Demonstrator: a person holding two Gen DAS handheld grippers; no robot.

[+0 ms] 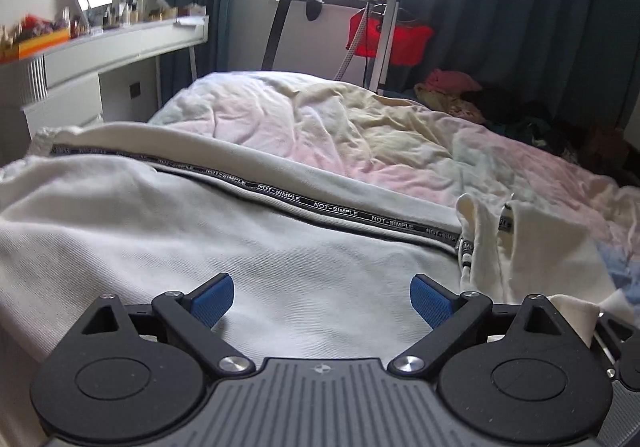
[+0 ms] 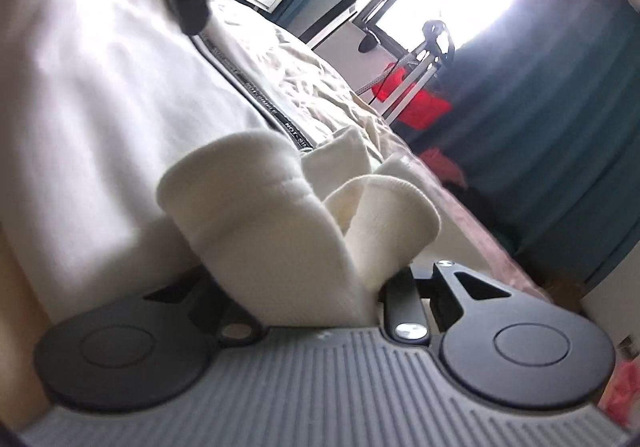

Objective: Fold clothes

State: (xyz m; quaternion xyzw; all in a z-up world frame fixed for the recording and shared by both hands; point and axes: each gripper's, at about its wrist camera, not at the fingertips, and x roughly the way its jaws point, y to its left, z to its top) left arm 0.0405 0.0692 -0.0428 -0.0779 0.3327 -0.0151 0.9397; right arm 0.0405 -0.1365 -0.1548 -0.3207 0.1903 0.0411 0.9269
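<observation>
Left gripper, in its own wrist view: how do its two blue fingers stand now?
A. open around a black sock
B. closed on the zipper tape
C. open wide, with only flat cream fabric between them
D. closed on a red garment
C: the left gripper has its blue fingers far apart, and between them only the flat cream jacket shows, well short of its printed zipper tape.

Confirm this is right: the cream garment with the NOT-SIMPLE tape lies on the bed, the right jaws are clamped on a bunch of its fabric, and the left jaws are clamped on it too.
Not quite. The left gripper is open, as the left wrist view shows: its blue pads stand apart above the cream garment. The rest holds: it lies on the bed, and the right gripper clamps bunched fabric.
</observation>
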